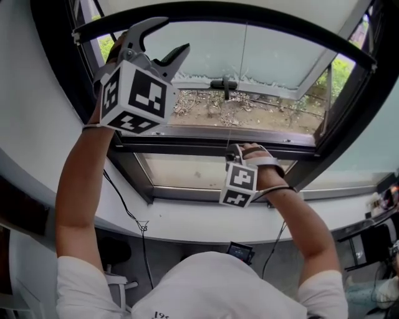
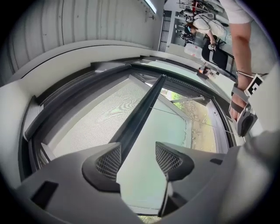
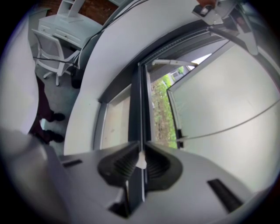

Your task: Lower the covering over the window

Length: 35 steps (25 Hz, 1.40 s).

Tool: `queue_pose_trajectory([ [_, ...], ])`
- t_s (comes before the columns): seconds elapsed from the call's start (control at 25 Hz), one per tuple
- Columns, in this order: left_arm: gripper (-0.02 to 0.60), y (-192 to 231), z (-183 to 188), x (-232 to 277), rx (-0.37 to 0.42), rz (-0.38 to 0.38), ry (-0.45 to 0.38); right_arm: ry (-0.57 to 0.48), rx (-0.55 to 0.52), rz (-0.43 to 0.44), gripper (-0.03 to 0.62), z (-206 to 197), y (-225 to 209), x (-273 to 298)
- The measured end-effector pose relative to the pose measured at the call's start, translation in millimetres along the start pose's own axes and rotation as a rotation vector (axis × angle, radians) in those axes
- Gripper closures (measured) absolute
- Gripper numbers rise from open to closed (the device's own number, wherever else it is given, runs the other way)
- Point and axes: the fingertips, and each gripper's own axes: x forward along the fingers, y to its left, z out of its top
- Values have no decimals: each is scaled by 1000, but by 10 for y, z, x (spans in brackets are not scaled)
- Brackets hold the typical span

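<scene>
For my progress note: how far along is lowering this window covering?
Done: little; the covering's dark bottom rail sits high, ground outside showing below. In hand: the right gripper is shut on the white tab of the rail's thin cord; the left gripper is open and empty near its left end. Left: pulling the rail down fully.

I am looking at what seems to be an office: a white swivel chair (image 3: 46,43) is standing by a white desk (image 3: 61,22) on grey flooring, a black cable (image 1: 124,209) is hanging under the curved white sill (image 1: 206,219), and a strip light (image 2: 150,5) is running above the dark-framed window (image 1: 206,147).
</scene>
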Motion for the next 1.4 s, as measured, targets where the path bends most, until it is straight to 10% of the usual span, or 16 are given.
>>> queue_pose_trajectory([
  [0.24,330,37,47,170,112,-32,40,-7,15,7,545,-6,28,8],
  [1.4,331,-781,-360,191,164,-289,227,-80,200,87,545,-135,725,179],
])
